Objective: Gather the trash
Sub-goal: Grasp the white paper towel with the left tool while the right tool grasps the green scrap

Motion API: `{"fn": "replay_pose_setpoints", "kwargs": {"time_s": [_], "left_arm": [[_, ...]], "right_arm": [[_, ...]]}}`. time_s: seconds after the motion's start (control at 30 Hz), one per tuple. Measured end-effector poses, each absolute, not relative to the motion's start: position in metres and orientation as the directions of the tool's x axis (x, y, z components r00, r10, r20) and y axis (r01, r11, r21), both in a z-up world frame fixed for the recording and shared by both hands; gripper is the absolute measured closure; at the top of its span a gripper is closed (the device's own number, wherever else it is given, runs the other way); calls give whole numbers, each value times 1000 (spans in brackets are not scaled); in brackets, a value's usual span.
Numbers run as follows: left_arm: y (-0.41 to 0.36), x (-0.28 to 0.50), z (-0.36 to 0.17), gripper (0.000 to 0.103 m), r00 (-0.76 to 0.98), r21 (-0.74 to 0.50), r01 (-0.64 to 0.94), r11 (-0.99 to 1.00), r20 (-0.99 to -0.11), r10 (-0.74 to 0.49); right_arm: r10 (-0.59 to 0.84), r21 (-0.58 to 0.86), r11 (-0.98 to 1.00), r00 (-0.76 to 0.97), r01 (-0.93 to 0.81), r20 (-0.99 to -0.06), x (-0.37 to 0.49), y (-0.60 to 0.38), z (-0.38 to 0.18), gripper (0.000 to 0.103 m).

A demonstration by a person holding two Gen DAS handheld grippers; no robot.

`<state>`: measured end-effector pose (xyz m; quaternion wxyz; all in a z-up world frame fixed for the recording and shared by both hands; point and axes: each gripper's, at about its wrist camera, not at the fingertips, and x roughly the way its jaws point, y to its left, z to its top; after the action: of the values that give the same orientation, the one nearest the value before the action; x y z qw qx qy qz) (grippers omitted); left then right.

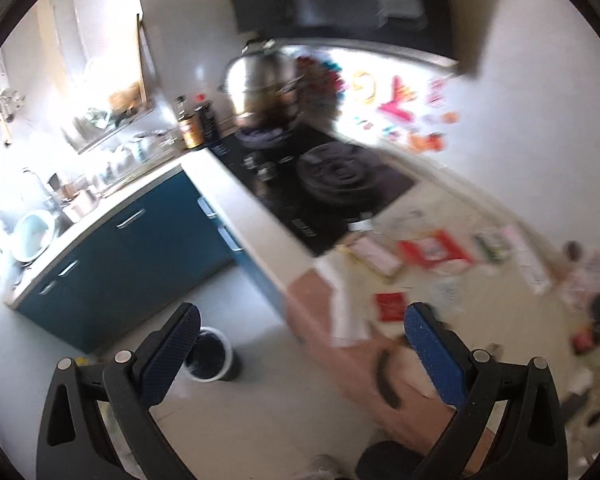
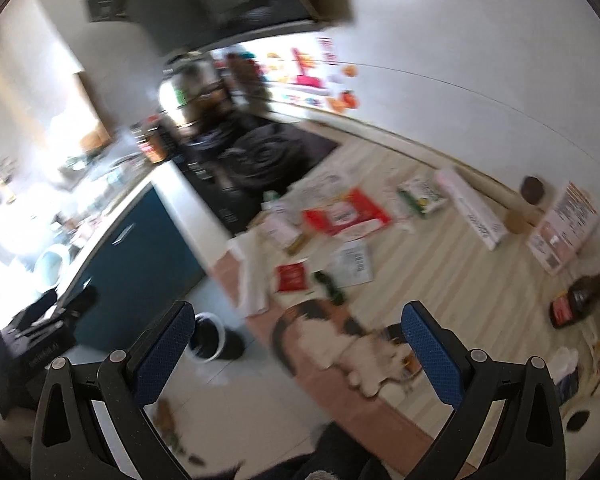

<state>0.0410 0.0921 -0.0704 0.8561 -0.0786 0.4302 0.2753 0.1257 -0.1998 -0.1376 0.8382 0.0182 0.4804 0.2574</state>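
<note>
Both views are blurred. Paper and packaging trash lies spread on the counter: a small red packet (image 2: 291,277) (image 1: 389,306), a red and white wrapper (image 2: 346,215) (image 1: 434,251), a white receipt (image 2: 354,262), a green wrapper (image 2: 332,286), several boxes (image 2: 472,208). A white-rimmed dark trash bin (image 2: 209,336) (image 1: 211,354) stands on the floor below the counter's edge. My left gripper (image 1: 300,354) is open and empty, above the counter edge and bin. My right gripper (image 2: 296,350) is open and empty, over a cat-picture mat (image 2: 340,340).
A black hob (image 1: 328,192) with a steel pot (image 1: 260,84) lies at the back. Blue cabinets (image 1: 140,248) and a sink (image 1: 32,232) are on the left. A dark bottle (image 2: 580,300) lies at the right. Scraps (image 2: 172,432) lie on the floor.
</note>
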Motion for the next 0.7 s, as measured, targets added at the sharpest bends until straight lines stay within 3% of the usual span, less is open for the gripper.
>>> {"fn": "replay_pose_setpoints", "kwargs": {"time_s": [0.2,0.5,0.57,0.63,0.7], "left_arm": [[145,98,-156,0,321,80,-582,809,-892,319],[160,195,-311,1,35,29,-580,814,-998,61],[158,203,-333,14,2,22,-582,813,-1000,29],[154,206,-349,49,-32,15,-586,810,-999,-5],[151,203,-352,67,-34,9,-592,806,-999,-14]], "right_arm": [[345,245,921,344,-302,-874,211,-174,-213,0],[199,155,950,145,-269,-969,326,-122,-354,0],[159,126,956,104,-264,-982,338,-115,-383,0],[126,104,959,68,-265,-990,344,-111,-408,0],[100,86,959,41,-271,-994,350,-105,-431,0]]}}
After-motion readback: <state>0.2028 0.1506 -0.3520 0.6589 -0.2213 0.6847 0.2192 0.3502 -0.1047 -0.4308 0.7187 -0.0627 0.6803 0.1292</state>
